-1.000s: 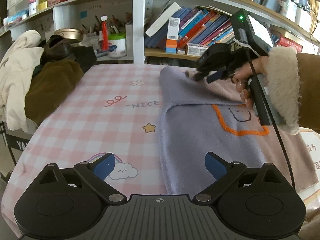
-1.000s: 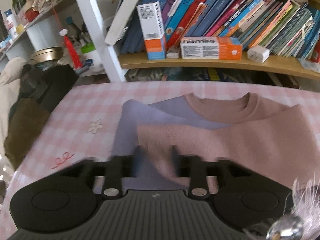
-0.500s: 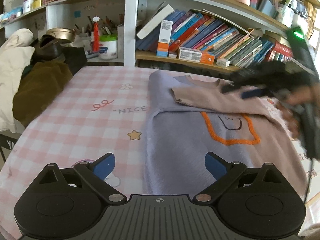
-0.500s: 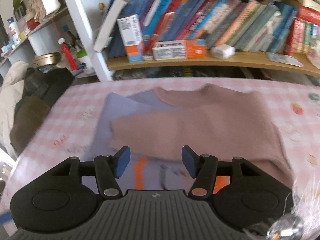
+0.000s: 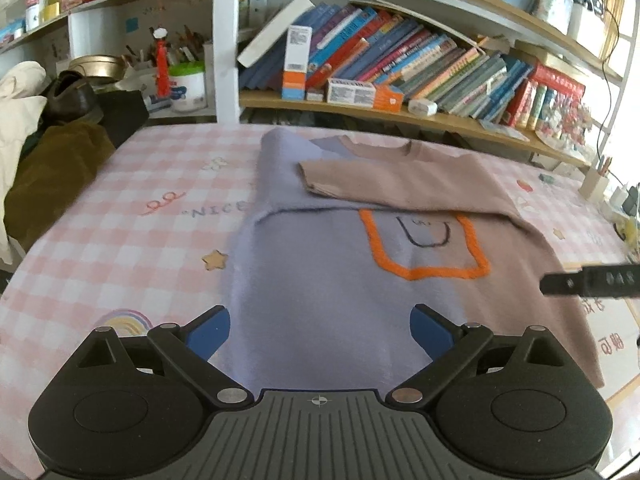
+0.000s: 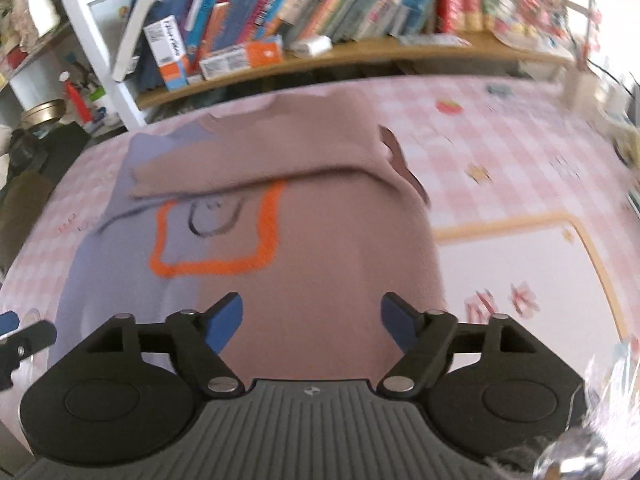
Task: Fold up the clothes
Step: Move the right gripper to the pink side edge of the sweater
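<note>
Here, sweater: we see a sweater (image 5: 320, 280) lying flat on the table, half lilac and half dusty pink, with an orange outlined patch (image 5: 424, 244) on its chest and a small drawn face inside it.
Fold: both sleeves lie across the chest, the pink sleeve (image 5: 400, 184) on top of the lilac 1, its cuff pointing toward the lilac side.
Collar: the neck opening points toward the bookshelf (image 5: 400, 112).
Table: we see a pink checked tablecloth (image 5: 140, 184) with a star, a rainbow and the word NICE printed on it.
Left claw: our left gripper (image 5: 320, 334) hangs over the lilac hem end of the sweater, its 2 blue fingertips (image 5: 208, 332) spread wide with nothing between them and no cloth pinched.
Right claw: our right gripper (image 6: 312, 322) hangs over the pink lower half, its jaws opening, blue pads (image 6: 226, 316) apart and free of the cloth.
Blur: the right view is smeared, so fine detail there is hard to tell.
Side pile: brown and cream clothes (image 5: 52, 168) sit heaped beside the table edge on the lilac side.
Shelf: slanted books (image 5: 420, 60) and small boxes fill it.
</note>
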### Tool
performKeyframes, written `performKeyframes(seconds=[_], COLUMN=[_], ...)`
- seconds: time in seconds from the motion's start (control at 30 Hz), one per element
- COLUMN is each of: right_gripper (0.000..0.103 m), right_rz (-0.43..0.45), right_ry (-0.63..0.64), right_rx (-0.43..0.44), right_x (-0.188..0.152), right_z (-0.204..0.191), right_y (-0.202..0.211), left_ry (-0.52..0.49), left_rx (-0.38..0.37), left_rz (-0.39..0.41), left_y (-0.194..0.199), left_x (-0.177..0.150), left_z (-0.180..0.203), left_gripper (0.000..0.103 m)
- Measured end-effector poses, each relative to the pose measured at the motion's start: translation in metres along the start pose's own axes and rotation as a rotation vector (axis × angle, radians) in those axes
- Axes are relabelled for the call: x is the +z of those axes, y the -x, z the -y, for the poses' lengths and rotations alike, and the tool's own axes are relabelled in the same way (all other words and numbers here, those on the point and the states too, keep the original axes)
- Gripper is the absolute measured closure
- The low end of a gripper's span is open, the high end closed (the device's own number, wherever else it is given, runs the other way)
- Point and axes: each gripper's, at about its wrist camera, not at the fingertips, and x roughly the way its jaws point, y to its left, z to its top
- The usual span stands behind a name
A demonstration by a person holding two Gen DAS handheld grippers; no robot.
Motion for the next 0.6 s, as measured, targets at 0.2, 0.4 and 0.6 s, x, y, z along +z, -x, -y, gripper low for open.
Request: performKeyframes(seconds=[0.2, 0.4, 0.6], right_gripper=[0.009, 0.006, 0.006], right_rz=[-0.019, -0.048, -0.066], right_ry=[-0.006, -0.04, -0.038], right_rx=[-0.052, -0.054, -0.025], right_x=[-0.029, -0.051, -0.069], right_z=[0.024, 0.053, 0.064], right_y=[0.02, 0.032, 0.041], left_ry=[0.043, 0.04, 0.042], left_rx=[0.033, 0.059, 0.107], left_rz=[-0.029, -0.049, -0.077], left_y=[0.007, 0.023, 0.036], left_x=[-0.012, -0.029, -0.049], left_z=[0.02, 0.04, 0.047], left_gripper=[0.004, 0.004, 0.004])
